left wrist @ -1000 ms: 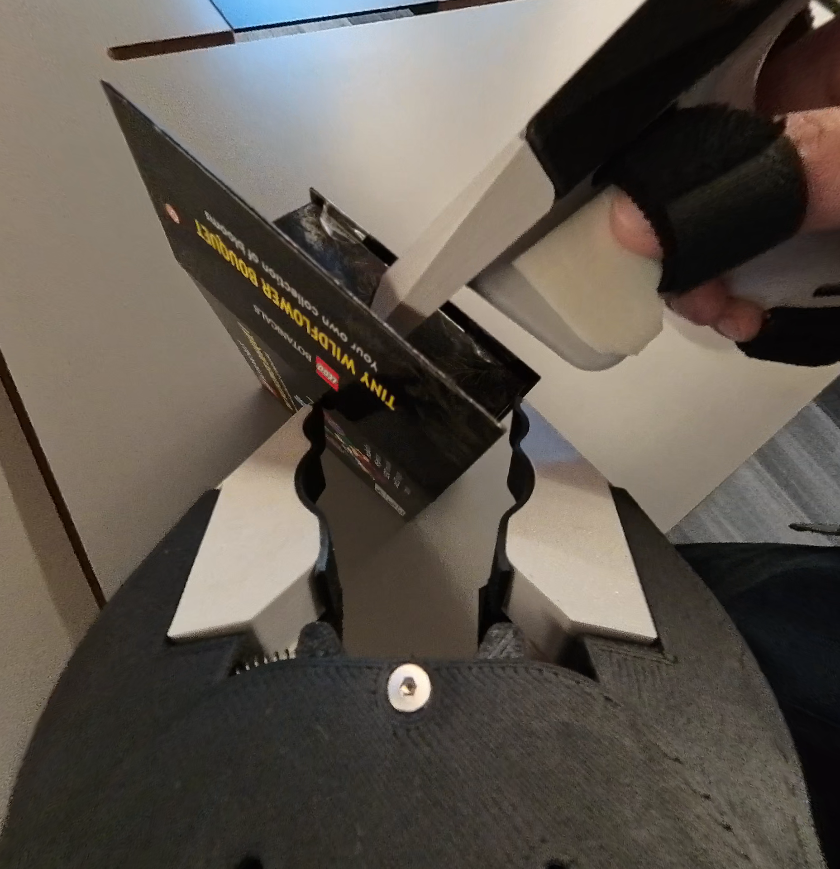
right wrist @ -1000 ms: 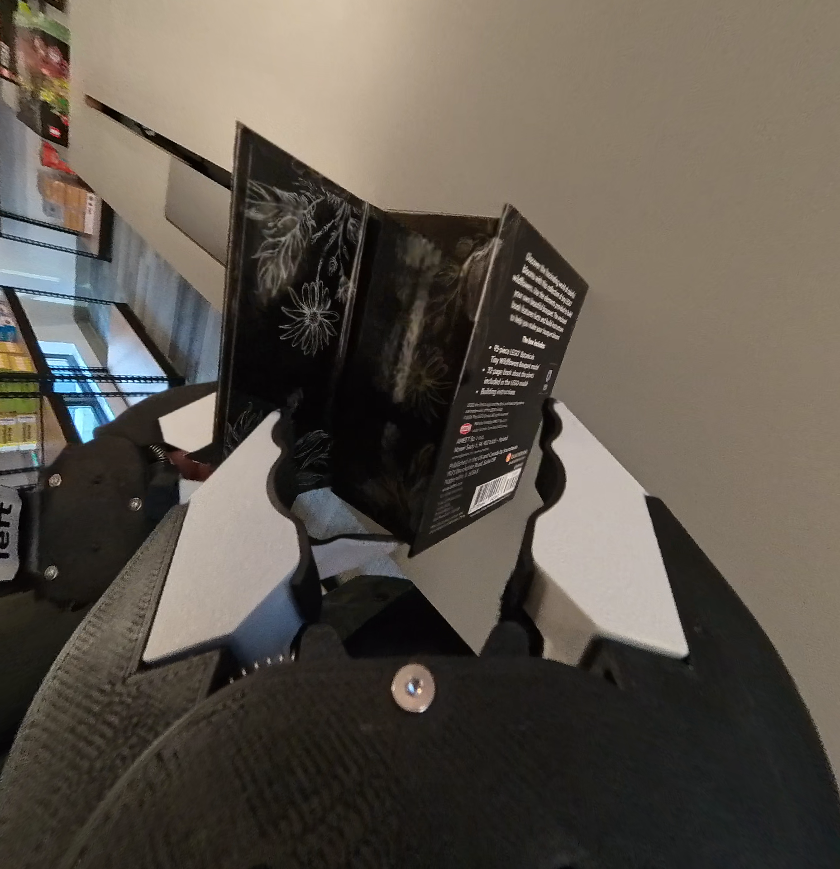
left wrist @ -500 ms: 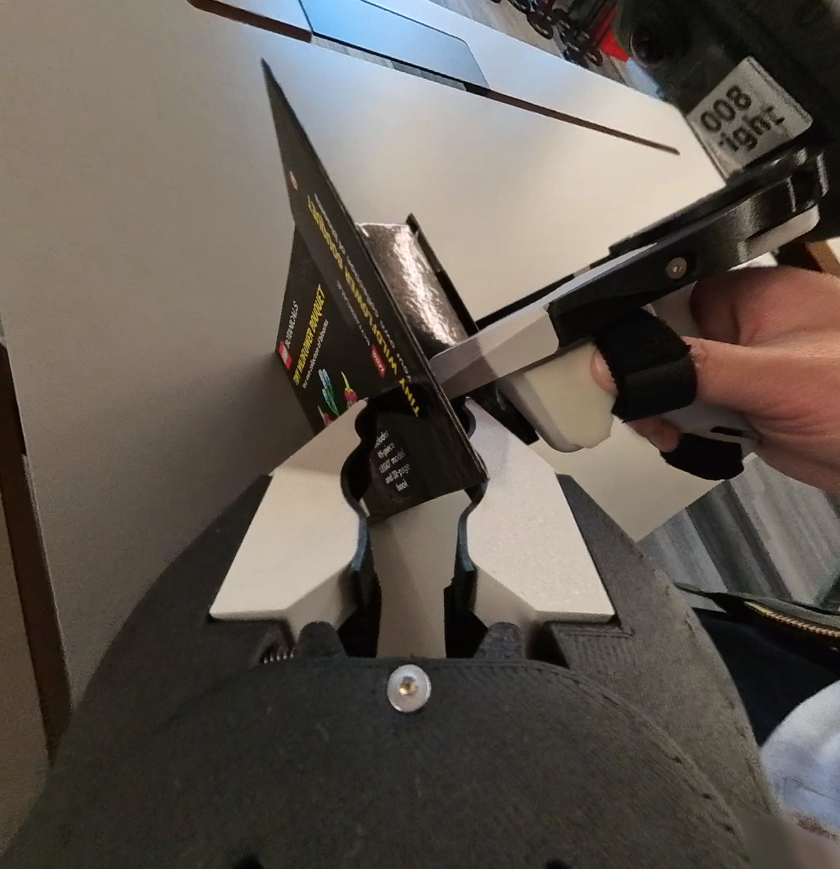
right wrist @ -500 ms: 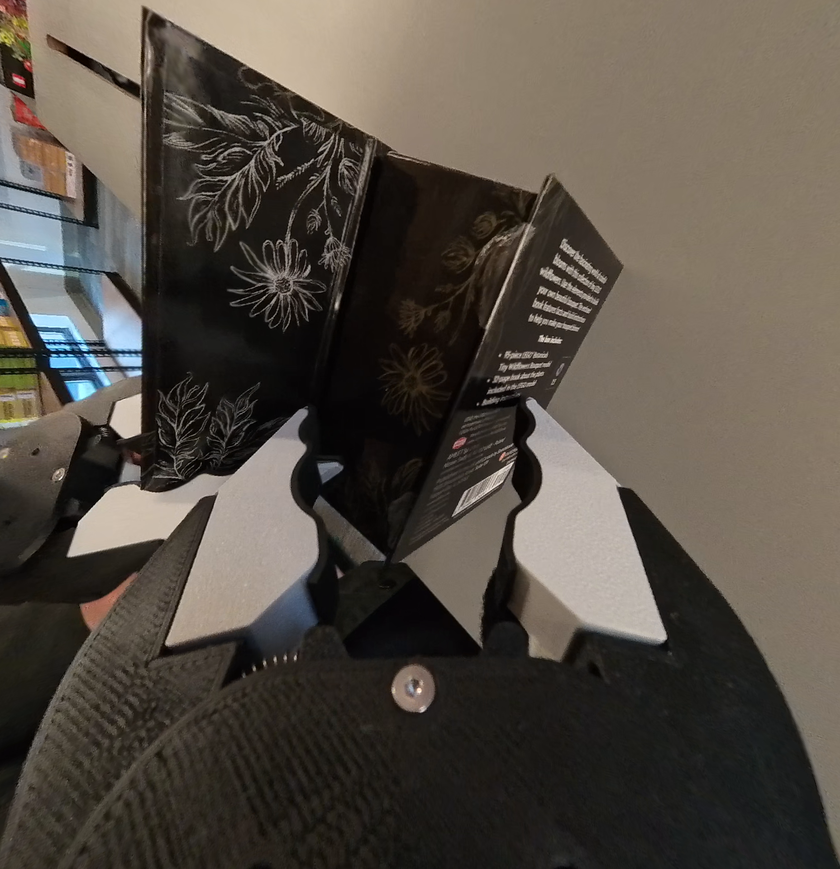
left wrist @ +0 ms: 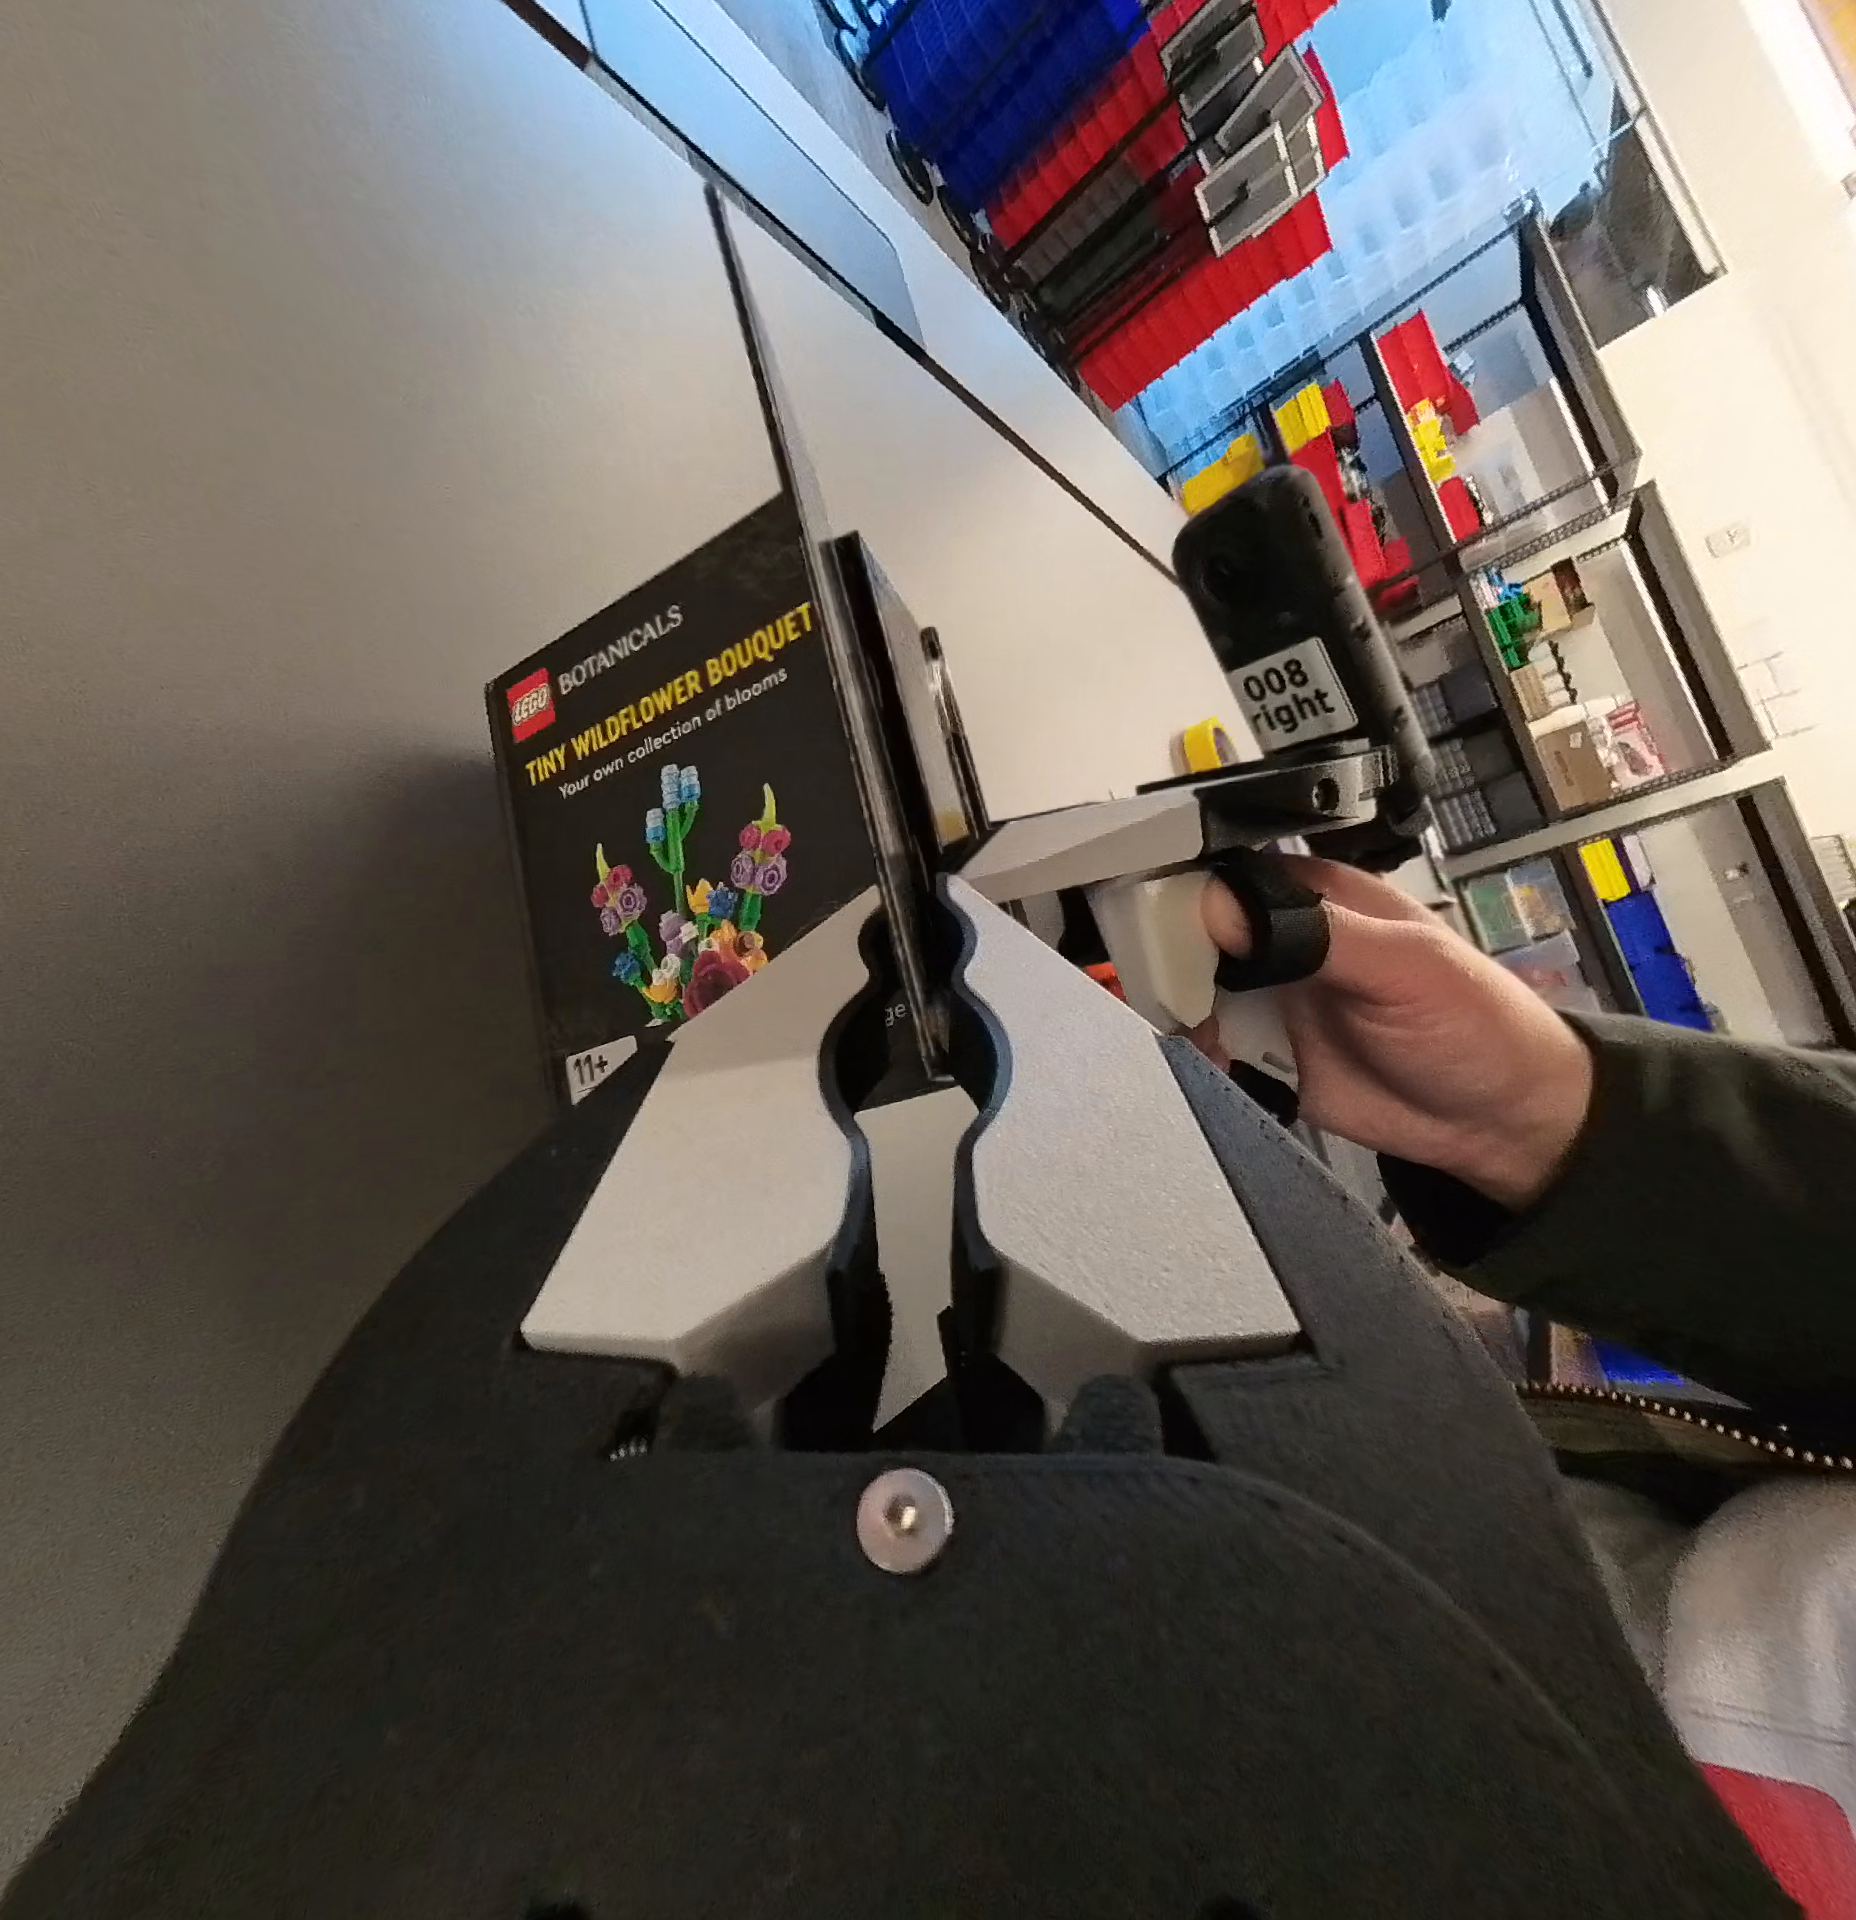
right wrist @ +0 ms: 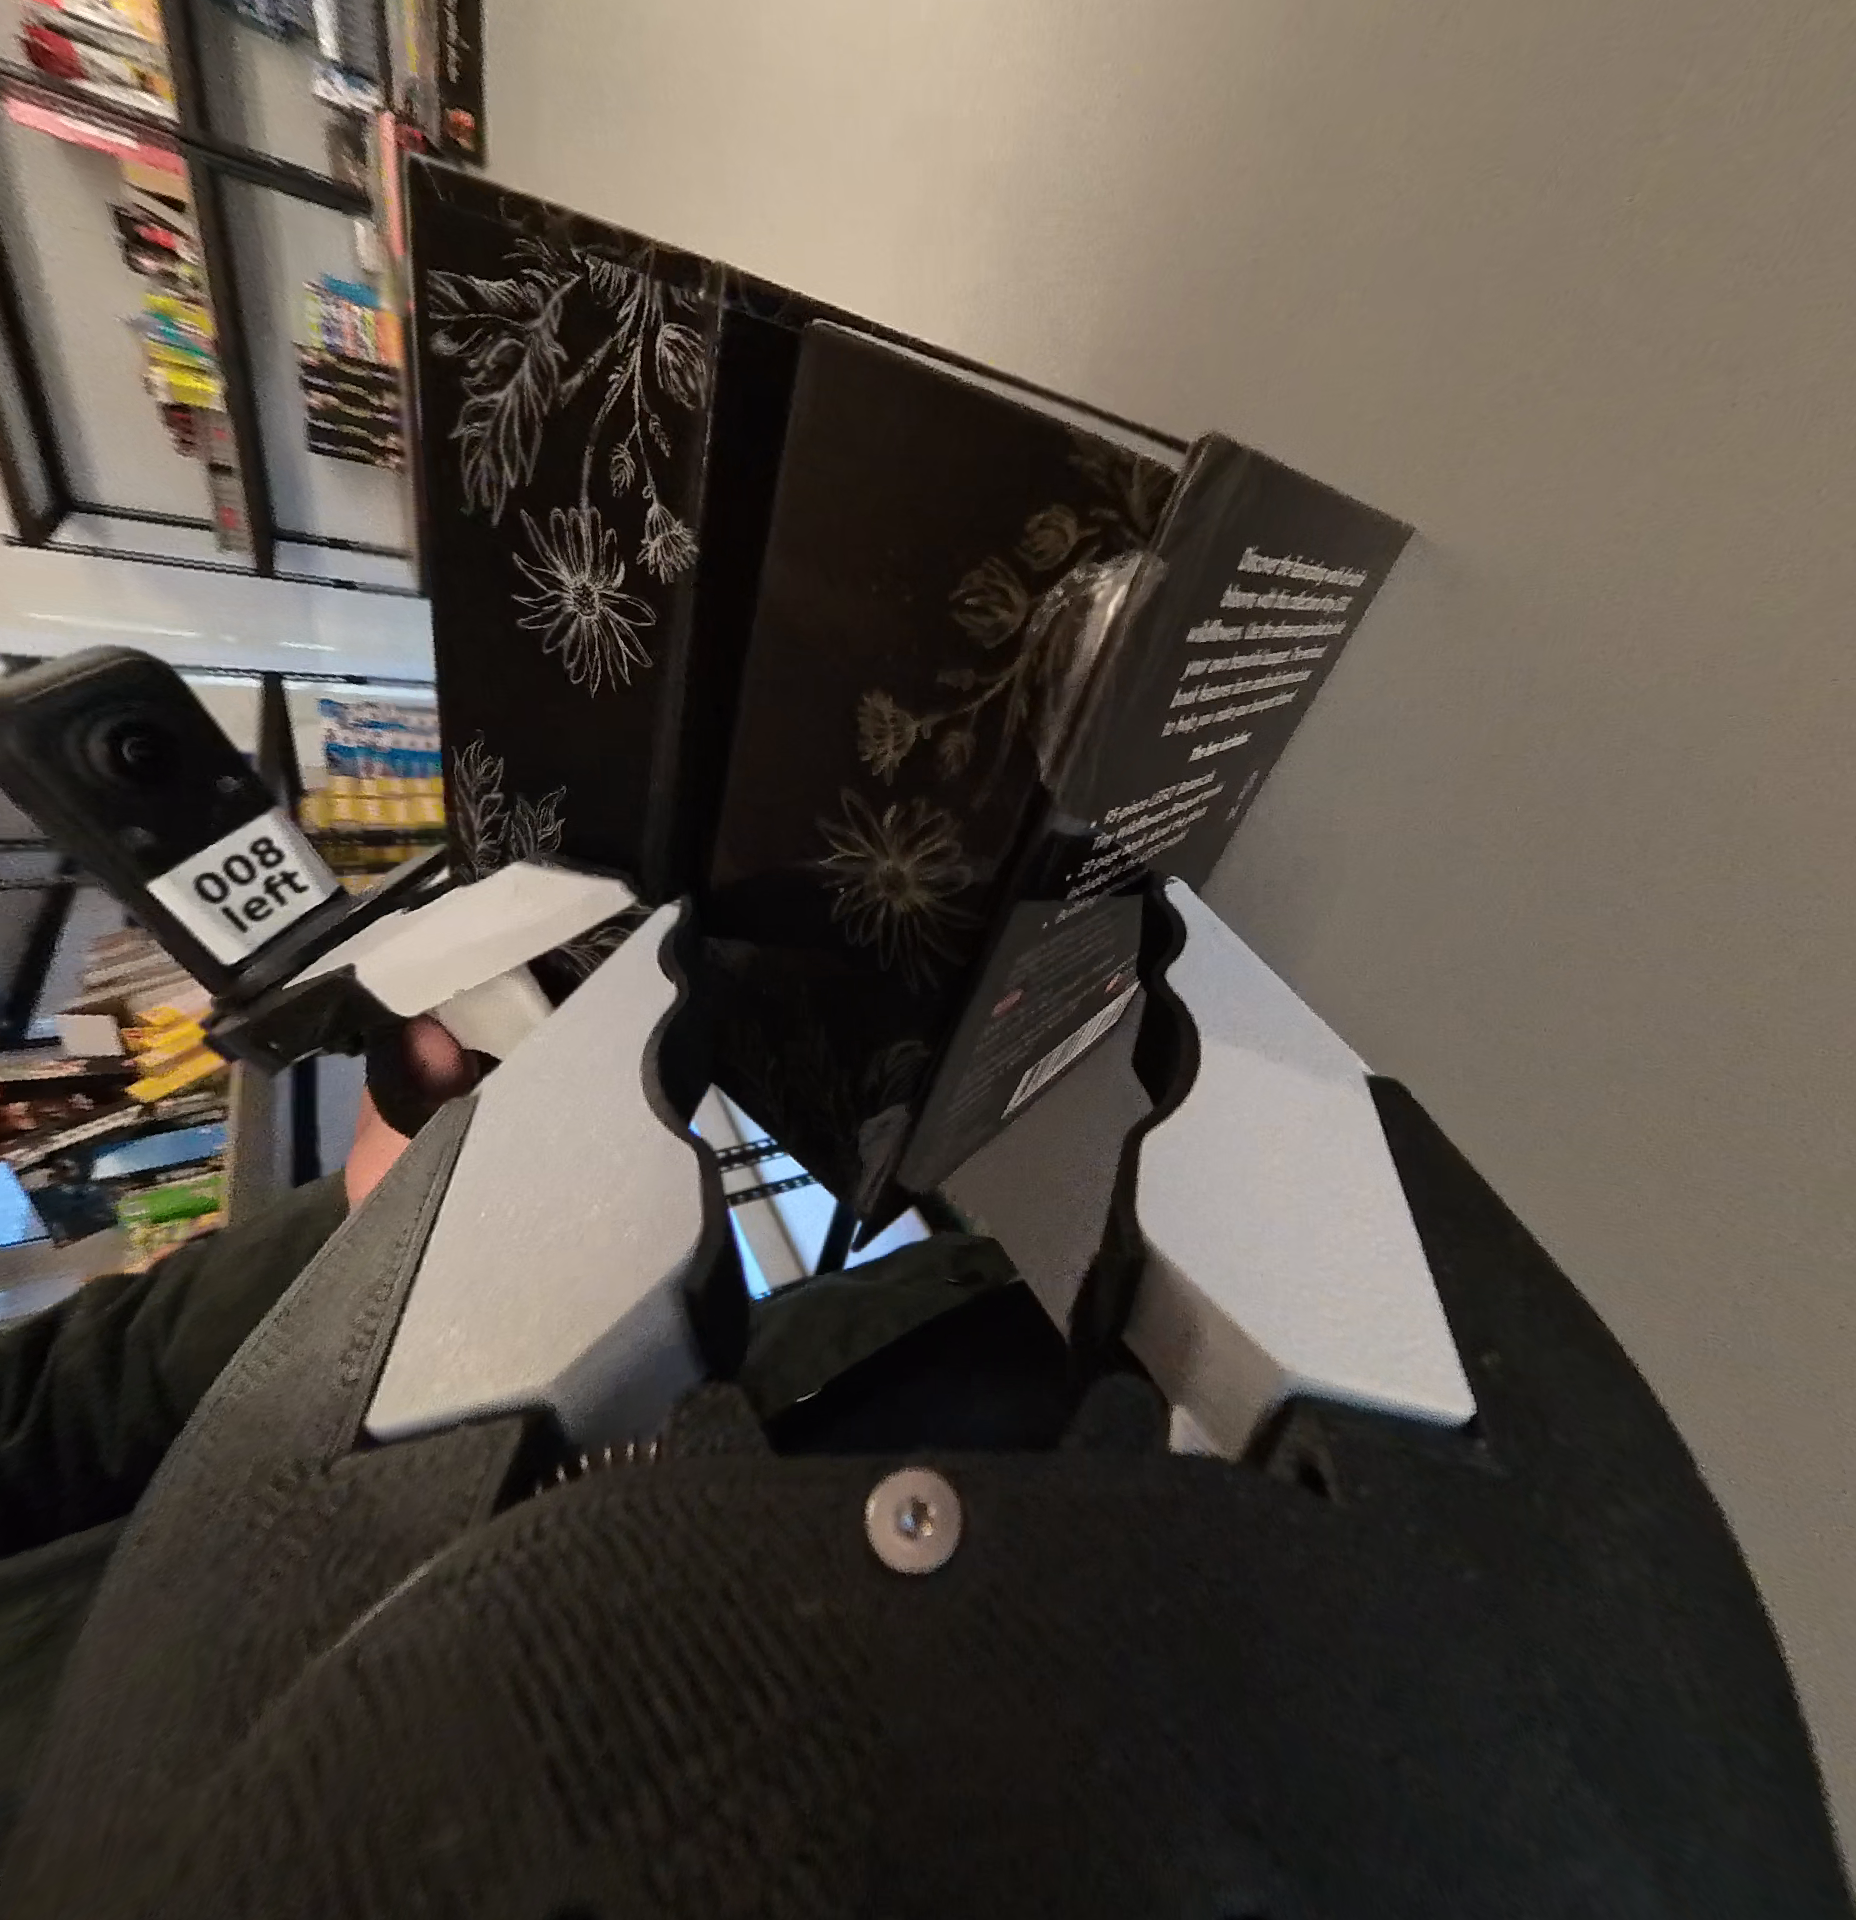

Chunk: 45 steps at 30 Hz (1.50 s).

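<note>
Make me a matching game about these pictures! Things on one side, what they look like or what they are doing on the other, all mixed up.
Things
1. left gripper
2. right gripper
3. tape roll
4. inside flap

Descriptions
A. yellow, far behind the box
B. open, with the back cover between its fingers
C. shut on the edge of the front cover
D. black with pale flower drawings

Pairs: 1-C, 2-B, 3-A, 4-D
</note>
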Each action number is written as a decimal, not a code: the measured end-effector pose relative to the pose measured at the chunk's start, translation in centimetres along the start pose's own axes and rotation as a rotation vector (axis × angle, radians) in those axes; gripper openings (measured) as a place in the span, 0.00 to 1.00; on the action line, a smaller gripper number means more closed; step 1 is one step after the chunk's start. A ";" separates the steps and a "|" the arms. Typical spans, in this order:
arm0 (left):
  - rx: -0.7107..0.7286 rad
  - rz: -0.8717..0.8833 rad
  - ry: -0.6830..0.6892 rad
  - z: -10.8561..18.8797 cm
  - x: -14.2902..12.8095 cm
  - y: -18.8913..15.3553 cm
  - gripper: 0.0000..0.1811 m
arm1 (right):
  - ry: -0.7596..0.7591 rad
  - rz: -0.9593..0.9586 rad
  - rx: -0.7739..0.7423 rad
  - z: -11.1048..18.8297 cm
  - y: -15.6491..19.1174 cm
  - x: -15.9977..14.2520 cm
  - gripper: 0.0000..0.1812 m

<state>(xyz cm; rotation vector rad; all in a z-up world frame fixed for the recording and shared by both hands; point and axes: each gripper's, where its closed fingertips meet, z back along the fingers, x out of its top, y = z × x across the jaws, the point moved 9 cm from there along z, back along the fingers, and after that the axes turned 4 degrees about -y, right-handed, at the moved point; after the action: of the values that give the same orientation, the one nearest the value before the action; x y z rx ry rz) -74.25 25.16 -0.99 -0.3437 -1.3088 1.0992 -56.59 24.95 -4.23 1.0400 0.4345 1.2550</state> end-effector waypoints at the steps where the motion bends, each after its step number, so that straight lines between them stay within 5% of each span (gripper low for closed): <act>1: 0.001 -0.004 0.009 -0.1 0.0 -0.2 0.01 | -0.005 -0.009 0.015 0.1 -0.2 -0.1 0.46; 17: -0.113 0.244 -0.050 1.0 1.3 0.1 0.00 | -0.026 -0.093 0.257 2.5 -3.9 -1.6 0.41; 28: -0.136 0.275 -0.039 1.3 1.7 0.4 0.00 | -0.041 -0.144 0.293 3.0 -4.5 -1.8 0.41; 34: -0.182 0.290 -0.029 0.7 1.6 -0.5 0.00 | -0.013 -0.209 0.165 2.9 -4.5 -1.7 0.48; 37: -0.177 0.269 -0.010 0.4 1.6 -0.7 0.00 | -0.005 -0.220 0.109 2.8 -4.5 -1.6 0.39; 45: -0.195 0.300 -0.024 0.6 1.7 -0.2 0.00 | 0.033 -0.267 0.059 2.1 -4.1 -1.1 0.37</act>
<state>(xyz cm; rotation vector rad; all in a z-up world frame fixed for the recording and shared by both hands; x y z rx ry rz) -74.93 26.22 0.33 -0.6916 -1.4202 1.2291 -53.00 23.27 -6.80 0.9761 0.6182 1.0275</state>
